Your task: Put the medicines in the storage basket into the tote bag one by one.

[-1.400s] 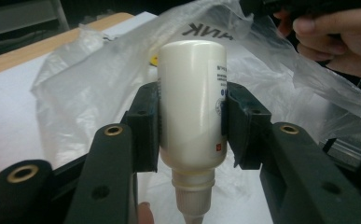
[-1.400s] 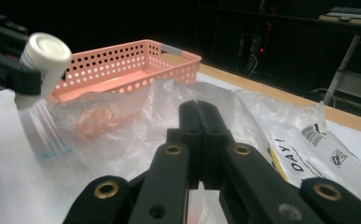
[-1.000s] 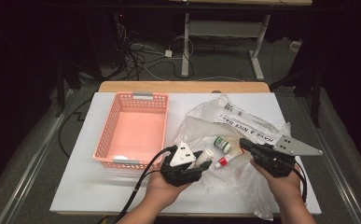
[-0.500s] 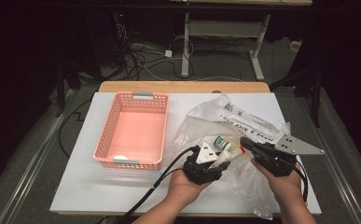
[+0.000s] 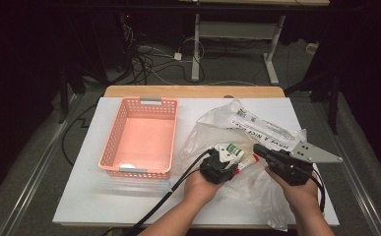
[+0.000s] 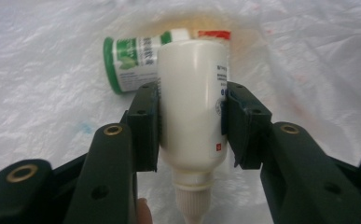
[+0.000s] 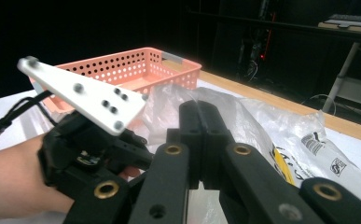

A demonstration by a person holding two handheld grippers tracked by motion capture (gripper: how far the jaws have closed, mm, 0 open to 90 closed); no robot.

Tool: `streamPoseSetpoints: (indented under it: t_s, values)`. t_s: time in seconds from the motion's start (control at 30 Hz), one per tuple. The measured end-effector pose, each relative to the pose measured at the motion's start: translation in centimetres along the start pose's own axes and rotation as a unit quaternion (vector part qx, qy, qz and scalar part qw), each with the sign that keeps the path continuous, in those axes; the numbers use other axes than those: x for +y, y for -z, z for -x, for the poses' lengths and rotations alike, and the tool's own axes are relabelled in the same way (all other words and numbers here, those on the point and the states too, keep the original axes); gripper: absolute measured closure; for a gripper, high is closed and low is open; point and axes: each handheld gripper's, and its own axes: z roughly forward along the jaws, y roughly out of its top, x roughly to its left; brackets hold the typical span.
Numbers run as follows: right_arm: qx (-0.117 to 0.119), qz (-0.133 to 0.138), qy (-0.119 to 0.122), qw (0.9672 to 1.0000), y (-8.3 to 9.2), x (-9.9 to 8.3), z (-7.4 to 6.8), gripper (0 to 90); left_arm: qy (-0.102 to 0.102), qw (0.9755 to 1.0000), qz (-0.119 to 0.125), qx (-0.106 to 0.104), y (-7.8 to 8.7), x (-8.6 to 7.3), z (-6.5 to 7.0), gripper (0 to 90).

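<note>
A white squeeze bottle (image 6: 192, 93) stands between the pads of my left gripper (image 6: 192, 121), which is shut on its sides, nozzle toward the camera. Behind it, on the crinkled plastic bag (image 6: 52, 93), lie a green-labelled bottle (image 6: 127, 65) and something with a red cap (image 6: 214, 34). In the high view my left gripper (image 5: 229, 160) is at the mouth of the plastic bag (image 5: 257, 123), next to the green-labelled bottle (image 5: 235, 148). My right gripper (image 5: 258, 149) is just right of it, jaws shut on the bag's film. The right gripper (image 7: 199, 112) faces the bag (image 7: 262, 121).
An empty pink basket (image 5: 111, 142) sits on the white board (image 5: 79, 196) left of the bag, and the same basket (image 7: 136, 65) appears beyond the left hand's gripper (image 7: 82, 95). A wooden table edge (image 5: 193, 91) runs along the back. Cables trail off the front.
My left gripper has moved right and down, from beside the basket to the bag's mouth, with the white bottle in it. The right gripper has stayed put.
</note>
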Motion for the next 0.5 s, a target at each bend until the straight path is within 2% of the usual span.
streamPoseSetpoints:
  t_s: [0.2,0.23,0.27,0.3,0.4,0.5]
  values:
    - [0.000,-0.004,-0.003,1.0000,-0.1,-0.1,0.0,90.0,0.013,0.9999,-0.004,0.000,-0.7,0.0,-0.7,57.6]
    - [0.000,-0.003,-0.001,1.0000,-0.1,-0.1,0.0,90.0,0.012,0.9999,-0.007,-0.003,-0.8,-0.1,-0.9,57.6]
    - [0.001,-0.004,-0.001,1.0000,-0.2,-0.1,0.0,90.0,0.001,0.9999,-0.013,-0.009,-1.0,-0.1,-1.2,57.6]
    - [0.001,-0.003,0.000,1.0000,-0.2,-0.1,0.0,90.0,0.005,0.9998,-0.016,-0.009,-1.1,-0.1,-1.3,57.6]
    - [0.000,-0.003,-0.002,1.0000,-0.3,-0.1,0.0,90.0,0.021,0.9997,-0.009,-0.002,-1.3,-0.1,-1.6,57.7]
    - [0.003,-0.006,-0.003,1.0000,-0.3,-0.2,0.0,90.0,0.014,0.9999,-0.002,0.004,-1.2,0.1,-1.9,57.7]
